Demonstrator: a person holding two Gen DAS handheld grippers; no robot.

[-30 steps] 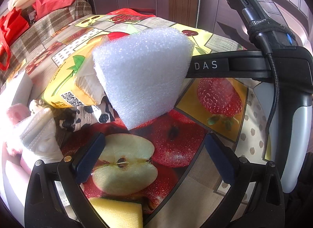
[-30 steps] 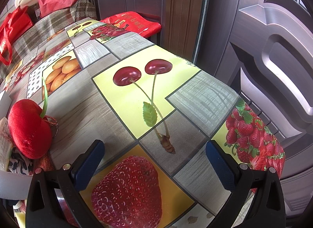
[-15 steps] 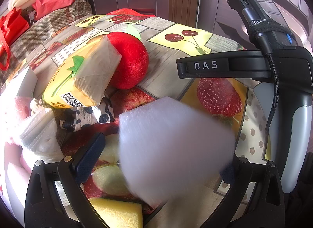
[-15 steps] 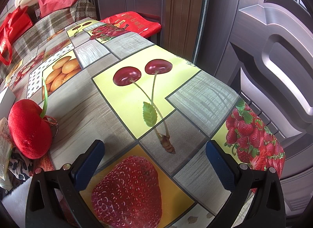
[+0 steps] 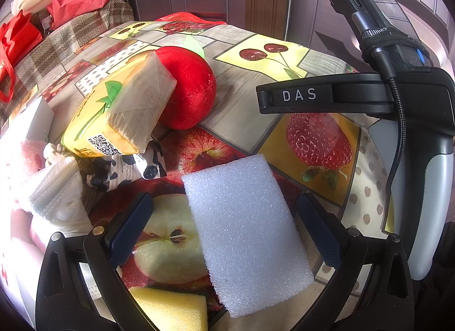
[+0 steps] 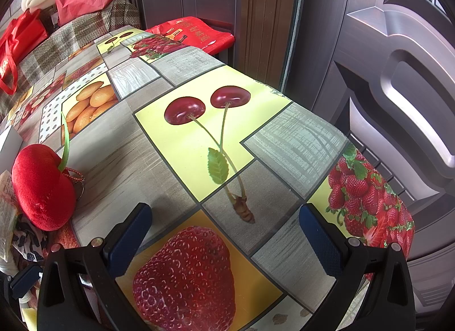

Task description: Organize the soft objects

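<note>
Holding my left gripper (image 5: 224,228) wide open, gripping nothing; the white foam block (image 5: 246,231) lies flat on the fruit-print tablecloth (image 5: 244,132) between its fingers, touching neither. My right gripper (image 6: 224,242) hangs equally wide, empty, red plush apple (image 6: 42,186) off left.

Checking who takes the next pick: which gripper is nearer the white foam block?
Left. The white foam block lies between the open left gripper fingers; the right gripper hovers off to its right, over bare tablecloth.

Foam block (image 5: 247,234) on table (image 5: 244,120), plush apple (image 5: 189,89) behind
</note>
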